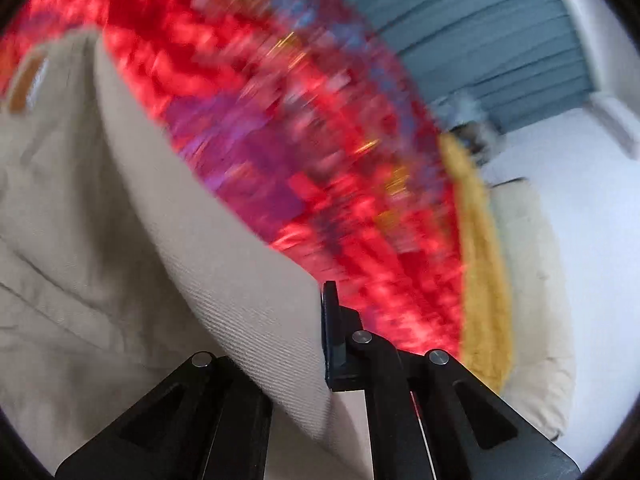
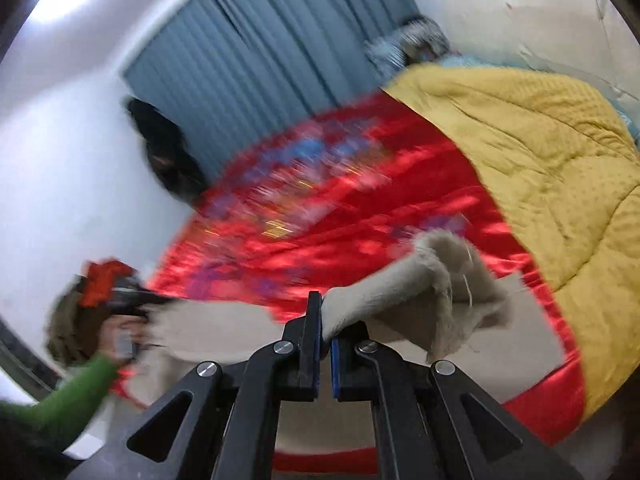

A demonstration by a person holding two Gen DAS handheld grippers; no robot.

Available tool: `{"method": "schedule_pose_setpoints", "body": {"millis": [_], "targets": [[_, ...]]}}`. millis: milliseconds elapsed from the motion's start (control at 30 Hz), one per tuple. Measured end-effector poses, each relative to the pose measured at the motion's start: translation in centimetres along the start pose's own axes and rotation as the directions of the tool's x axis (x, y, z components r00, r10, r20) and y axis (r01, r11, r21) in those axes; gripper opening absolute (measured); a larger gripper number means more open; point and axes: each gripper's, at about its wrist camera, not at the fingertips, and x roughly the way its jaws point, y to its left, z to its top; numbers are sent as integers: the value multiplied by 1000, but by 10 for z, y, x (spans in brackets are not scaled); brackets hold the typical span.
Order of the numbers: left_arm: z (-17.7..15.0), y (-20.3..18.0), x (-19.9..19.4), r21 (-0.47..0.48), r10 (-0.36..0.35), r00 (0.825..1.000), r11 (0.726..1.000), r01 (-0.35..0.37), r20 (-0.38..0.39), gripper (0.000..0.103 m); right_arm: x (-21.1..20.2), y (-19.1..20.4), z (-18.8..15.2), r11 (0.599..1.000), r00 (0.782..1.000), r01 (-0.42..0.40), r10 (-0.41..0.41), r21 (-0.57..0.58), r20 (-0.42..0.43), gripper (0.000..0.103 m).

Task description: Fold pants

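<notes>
The beige pants (image 2: 400,296) hang lifted above the bed, stretched between the two tongs; in the right wrist view the right tongs (image 2: 325,344) sit at the lower centre of the frame, clenched on a bunched edge of the cloth, whose frayed hem flops out to the right of the fingers; from there the fabric runs left across the frame to the left tongs (image 2: 140,304), blurred at the left edge, where a hand and a green sleeve (image 2: 68,396) come in from the lower left corner.

In the left wrist view the left tongs (image 1: 316,320) stand at the lower centre, clenched on the pants (image 1: 120,240); only the right-hand finger shows clearly, the beige twill covering the other one and filling the whole left half of the frame in broad folds, with an orange label patch (image 1: 24,84) at the upper left.

Beneath the pants lies a red patterned satin quilt (image 2: 340,208), smeared by blur, across the middle of both views; a yellow quilted blanket (image 2: 540,152) lies beside it, at the right in the right wrist view; a grey-blue pleated curtain (image 2: 260,52) hangs at the top, set in a white wall (image 2: 60,160); a dark blurred shape (image 2: 168,152) sits at the curtain's lower left edge.
</notes>
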Motion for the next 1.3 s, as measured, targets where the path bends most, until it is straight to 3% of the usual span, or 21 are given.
{"method": "schedule_pose_setpoints", "body": {"millis": [33, 100, 200, 267, 300, 367, 400, 467, 567, 633, 700, 767, 800, 833, 900, 1000, 1100, 1167, 1200, 1267, 1300], "targets": [[-9, -18, -35, 69, -43, 996, 997, 38, 76, 2, -4, 4, 14, 999, 999, -13, 15, -39, 47, 3], [-28, -32, -76, 167, -58, 985, 986, 30, 164, 4, -24, 12, 32, 991, 987, -52, 69, -120, 145, 3], [-85, -18, -101, 243, 39, 984, 967, -81, 172, 5, -37, -2, 23, 984, 985, -60, 86, -169, 147, 3], [-137, 16, -71, 237, 167, 985, 956, -174, 50, 8, -15, -45, -12, 996, 999, -20, 22, -83, 29, 4], [-163, 36, -47, 243, 229, 973, 946, -213, -38, 9, 1, -69, -35, 999, 999, 21, -22, -27, -42, 4], [-192, 56, -18, 256, 302, 946, 930, -264, -121, 8, 36, -119, -81, 989, 973, 133, -117, 70, -197, 4], [-202, 57, -11, 275, 320, 940, 920, -279, -118, 8, 49, -137, -96, 980, 960, 171, -141, 105, -243, 4], [-203, 44, -11, 327, 338, 937, 899, -293, -90, 8, 63, -160, -123, 966, 947, 200, -148, 165, -286, 4], [-196, 40, -14, 307, 319, 942, 911, -275, -101, 8, 54, -164, -126, 959, 967, 171, -119, 228, -224, 11], [-194, 42, -11, 303, 326, 940, 910, -283, -104, 8, 49, -170, -122, 954, 976, 140, -88, 266, -197, 35], [-197, 43, -11, 319, 335, 937, 902, -290, -96, 8, 45, -176, -120, 945, 981, 131, -79, 300, -179, 40], [-199, 42, -12, 330, 340, 936, 897, -295, -90, 8, 47, -184, -112, 926, 984, 114, -55, 360, -170, 40], [-200, 45, -12, 332, 342, 936, 896, -296, -88, 8, 47, -189, -109, 918, 982, 129, -65, 376, -180, 27], [-201, 45, -13, 332, 340, 936, 896, -295, -85, 8, 48, -189, -102, 922, 974, 166, -99, 350, -203, 3], [-203, 41, -18, 340, 335, 940, 893, -295, -63, 8, 46, -170, -83, 957, 973, 184, -145, 226, -181, 3], [-209, 41, -18, 373, 344, 937, 878, -301, -55, 11, 24, -140, -63, 989, 989, 143, -141, 33, -43, 2], [-218, 40, -13, 403, 355, 934, 862, -306, -50, 13, 53, -169, -78, 965, 948, 261, -249, 35, -196, 3], [-218, 37, -12, 422, 364, 930, 850, -315, -41, 13, 66, -170, -88, 953, 925, 301, -290, 11, -244, 4], [-218, 37, -13, 423, 364, 930, 850, -314, -42, 14, 68, -168, -90, 947, 919, 321, -309, 10, -244, 6], [-217, 36, -14, 427, 372, 927, 846, -320, -42, 16, 64, -166, -90, 940, 919, 339, -321, 42, -229, 23], [-218, 34, -16, 434, 383, 922, 840, -327, -47, 21, 60, -166, -90, 937, 920, 345, -325, 61, -218, 43]]}}
